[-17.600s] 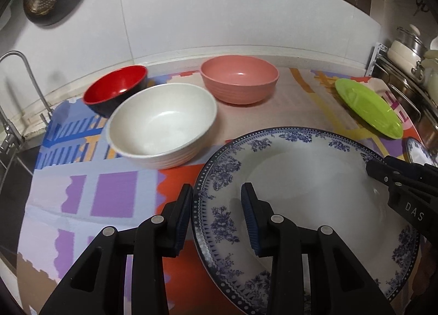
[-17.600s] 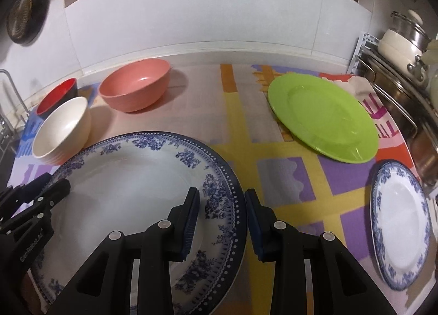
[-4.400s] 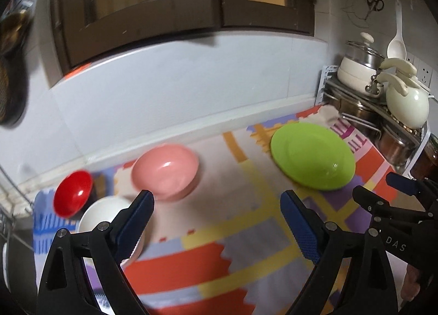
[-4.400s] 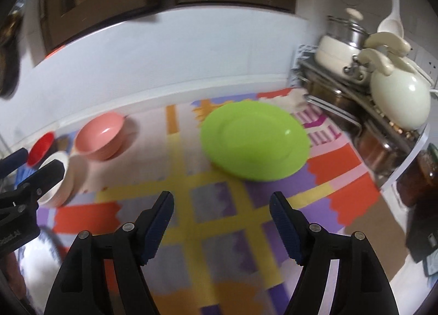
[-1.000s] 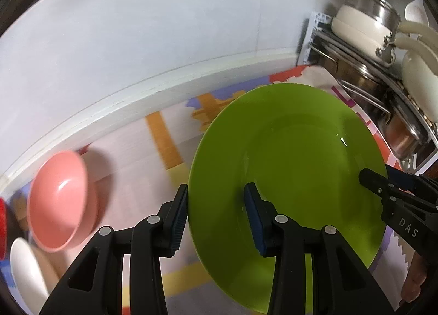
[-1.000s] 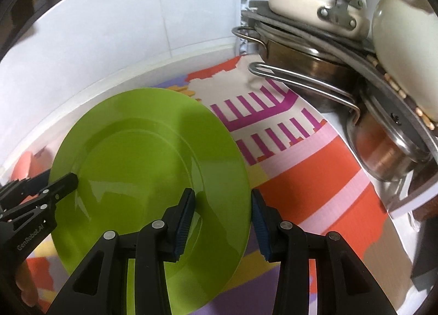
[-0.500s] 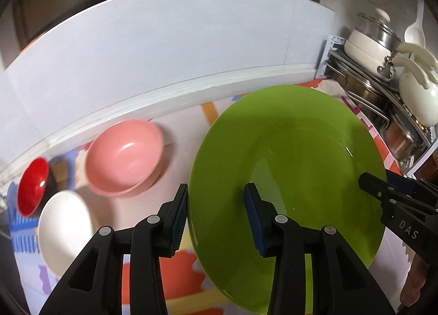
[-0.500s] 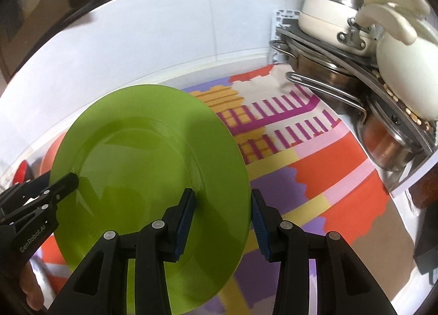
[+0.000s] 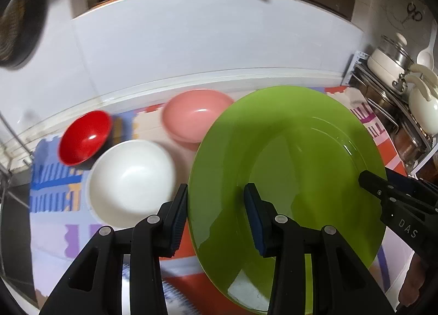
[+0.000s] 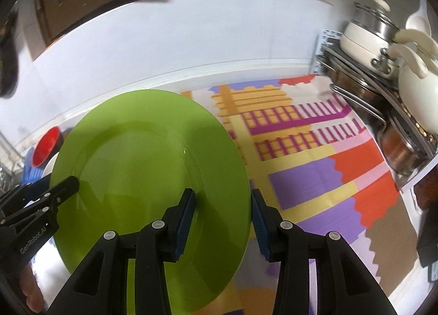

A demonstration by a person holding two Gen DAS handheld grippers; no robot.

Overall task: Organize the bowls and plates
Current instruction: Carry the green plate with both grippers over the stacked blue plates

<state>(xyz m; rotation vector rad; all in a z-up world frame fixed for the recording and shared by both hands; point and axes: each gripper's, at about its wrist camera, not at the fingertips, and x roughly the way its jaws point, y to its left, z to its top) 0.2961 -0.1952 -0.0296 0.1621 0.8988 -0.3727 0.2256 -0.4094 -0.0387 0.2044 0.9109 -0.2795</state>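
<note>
My left tongs [image 9: 216,213] and right tongs [image 10: 223,217] each clench opposite rims of the glossy, round green plate [image 9: 287,150], held above the table [image 10: 314,178].

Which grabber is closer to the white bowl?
Left. The left gripper, shut on the green plate's left rim, sits right beside the white bowl. The right gripper grips the plate's far rim, away from it.

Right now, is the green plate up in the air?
Yes. Both grippers pinch the plate's rim, with the mat beneath.
</note>
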